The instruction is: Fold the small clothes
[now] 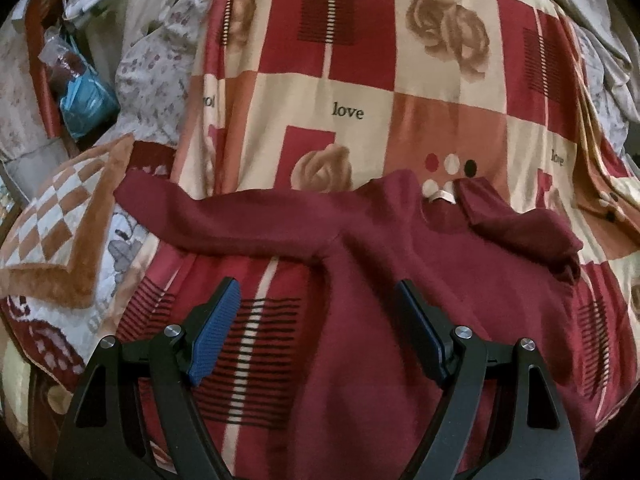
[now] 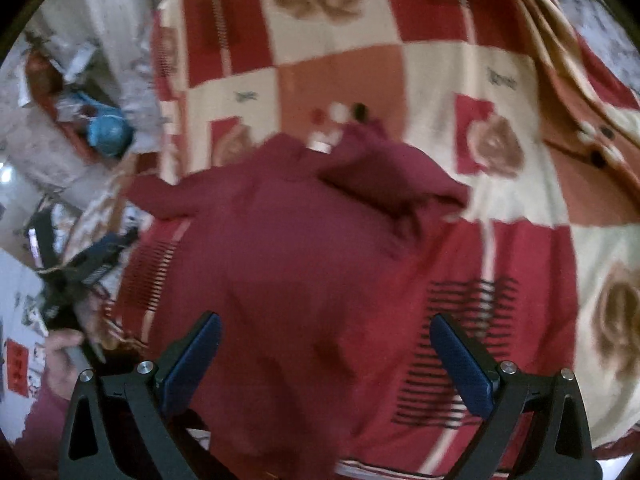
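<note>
Sweater (image 1: 400, 280) flat; L claw (image 1: 320, 332) & R claw (image 2: 326, 360) open above it.

In front of me a small maroon sweater (image 1: 400, 280) lies spread flat, neck away from me, one sleeve (image 1: 224, 220) stretched out sideways, the other sleeve (image 1: 524, 232) folded over its shoulder.

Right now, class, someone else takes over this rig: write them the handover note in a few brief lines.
Left gripper: open, empty, above the top's left side.
Right gripper: open, empty, over its lower body.
Maroon top: lies spread on the patterned bedspread, collar away from you. Left sleeve stretched out flat; right sleeve already lying bunched near the collar.
Done: garment laid out.
Left: fold in both sleeves, then fold the body.
</note>
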A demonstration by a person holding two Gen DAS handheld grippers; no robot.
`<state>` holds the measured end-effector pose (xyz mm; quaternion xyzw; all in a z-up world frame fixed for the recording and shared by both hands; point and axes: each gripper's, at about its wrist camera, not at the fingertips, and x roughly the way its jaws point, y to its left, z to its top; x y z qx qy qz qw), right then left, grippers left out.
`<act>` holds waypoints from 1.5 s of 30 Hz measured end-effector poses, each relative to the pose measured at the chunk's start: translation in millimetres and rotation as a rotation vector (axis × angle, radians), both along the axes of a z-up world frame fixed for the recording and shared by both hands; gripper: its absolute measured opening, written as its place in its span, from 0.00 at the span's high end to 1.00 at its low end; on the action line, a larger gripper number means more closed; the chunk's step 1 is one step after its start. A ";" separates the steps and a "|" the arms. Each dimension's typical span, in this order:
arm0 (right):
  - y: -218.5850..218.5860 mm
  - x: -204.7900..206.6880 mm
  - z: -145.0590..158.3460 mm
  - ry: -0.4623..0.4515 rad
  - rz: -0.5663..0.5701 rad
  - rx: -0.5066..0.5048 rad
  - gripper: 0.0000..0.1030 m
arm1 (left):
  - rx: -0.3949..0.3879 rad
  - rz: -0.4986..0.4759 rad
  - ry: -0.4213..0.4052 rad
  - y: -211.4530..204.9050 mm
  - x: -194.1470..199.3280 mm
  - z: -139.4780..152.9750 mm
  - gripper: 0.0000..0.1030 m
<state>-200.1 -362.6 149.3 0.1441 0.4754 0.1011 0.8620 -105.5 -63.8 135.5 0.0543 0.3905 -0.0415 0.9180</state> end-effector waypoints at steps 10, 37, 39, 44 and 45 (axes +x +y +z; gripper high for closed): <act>55.2 41.8 12.6 -0.109 -0.099 -0.229 0.00 | -0.023 -0.013 0.010 -16.3 4.6 1.3 0.22; 99.8 100.2 -38.5 -0.064 -0.119 -0.305 0.00 | -0.031 0.026 0.051 -9.9 39.7 -36.9 0.22; 101.8 102.1 -41.3 -0.061 -0.111 -0.301 0.00 | -0.031 0.042 0.056 -2.7 44.1 -40.1 0.22; 106.8 108.2 -50.3 -0.047 -0.087 -0.265 0.00 | -0.040 0.110 0.079 27.5 59.9 -47.7 0.22; 108.4 109.7 -52.6 -0.041 -0.082 -0.260 0.00 | -0.043 0.131 0.081 36.3 64.4 -49.1 0.22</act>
